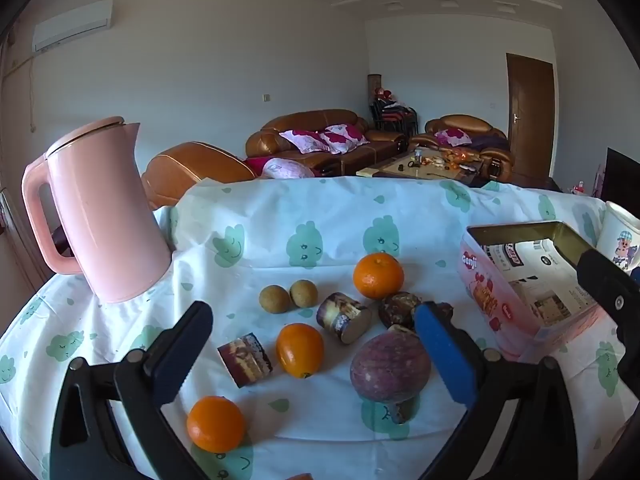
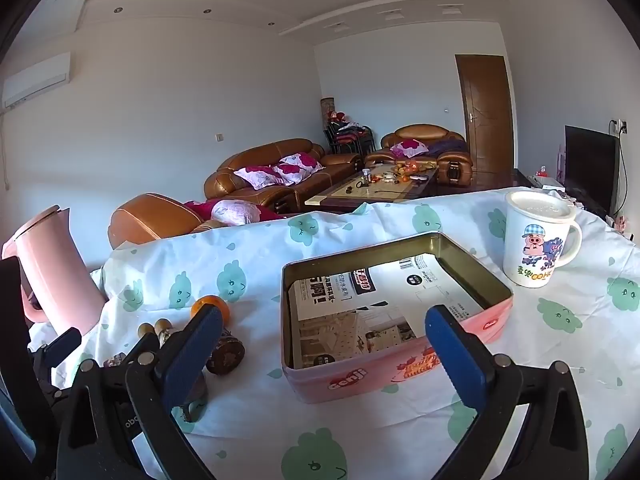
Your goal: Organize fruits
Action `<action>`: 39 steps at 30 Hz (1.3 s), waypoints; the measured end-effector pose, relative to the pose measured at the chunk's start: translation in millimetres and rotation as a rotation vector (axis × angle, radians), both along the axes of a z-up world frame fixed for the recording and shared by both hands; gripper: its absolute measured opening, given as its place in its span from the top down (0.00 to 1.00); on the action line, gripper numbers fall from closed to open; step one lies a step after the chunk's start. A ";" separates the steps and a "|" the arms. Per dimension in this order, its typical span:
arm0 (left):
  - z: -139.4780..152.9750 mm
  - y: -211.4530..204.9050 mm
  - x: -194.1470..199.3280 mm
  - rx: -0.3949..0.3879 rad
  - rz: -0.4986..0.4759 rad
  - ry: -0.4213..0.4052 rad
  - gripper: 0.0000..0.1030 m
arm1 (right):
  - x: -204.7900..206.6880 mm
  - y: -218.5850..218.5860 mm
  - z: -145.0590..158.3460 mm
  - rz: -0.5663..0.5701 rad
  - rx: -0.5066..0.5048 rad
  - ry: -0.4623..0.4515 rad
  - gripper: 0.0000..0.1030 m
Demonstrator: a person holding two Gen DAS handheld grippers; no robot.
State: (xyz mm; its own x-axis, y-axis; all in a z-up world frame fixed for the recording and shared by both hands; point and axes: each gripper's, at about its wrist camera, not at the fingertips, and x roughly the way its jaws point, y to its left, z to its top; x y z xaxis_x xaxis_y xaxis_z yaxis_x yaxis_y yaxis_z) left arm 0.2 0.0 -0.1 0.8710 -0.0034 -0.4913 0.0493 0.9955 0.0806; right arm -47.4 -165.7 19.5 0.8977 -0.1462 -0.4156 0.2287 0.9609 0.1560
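Fruit lies loose on the clouded tablecloth in the left wrist view: three oranges (image 1: pixel 378 275) (image 1: pixel 300 350) (image 1: pixel 216 423), two small brown round fruits (image 1: pixel 274 299), a reddish apple (image 1: pixel 390 366), and several cut sugarcane pieces (image 1: pixel 348 317). My left gripper (image 1: pixel 316 346) hovers open over them, nothing between its fingers. To the right sits an open pink tin (image 2: pixel 400 364), lined with printed paper. My right gripper (image 2: pixel 324 344) stands open just before the tin's near wall, holding nothing. An orange (image 2: pixel 210 307) and sugarcane pieces (image 2: pixel 226 354) show partly behind its left finger.
A pink kettle (image 1: pixel 100 216) stands at the table's back left. A white cartoon mug (image 2: pixel 534 240) with a lid stands right of the tin. The table's far edge drops off toward sofas (image 1: pixel 320 136) and a coffee table beyond.
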 end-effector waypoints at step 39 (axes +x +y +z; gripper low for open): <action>-2.4 -0.4 -4.7 -0.028 -0.026 0.019 0.00 | -0.3 -1.6 -0.4 -0.024 -0.016 0.011 0.01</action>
State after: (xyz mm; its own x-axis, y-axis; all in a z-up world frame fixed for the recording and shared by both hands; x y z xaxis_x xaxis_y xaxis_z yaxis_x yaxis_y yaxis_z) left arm -4.4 -0.3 -2.5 0.8607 -0.0401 -0.5075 0.0765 0.9958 0.0511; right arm -47.6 -167.3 19.1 0.8893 -0.1747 -0.4227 0.2538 0.9573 0.1383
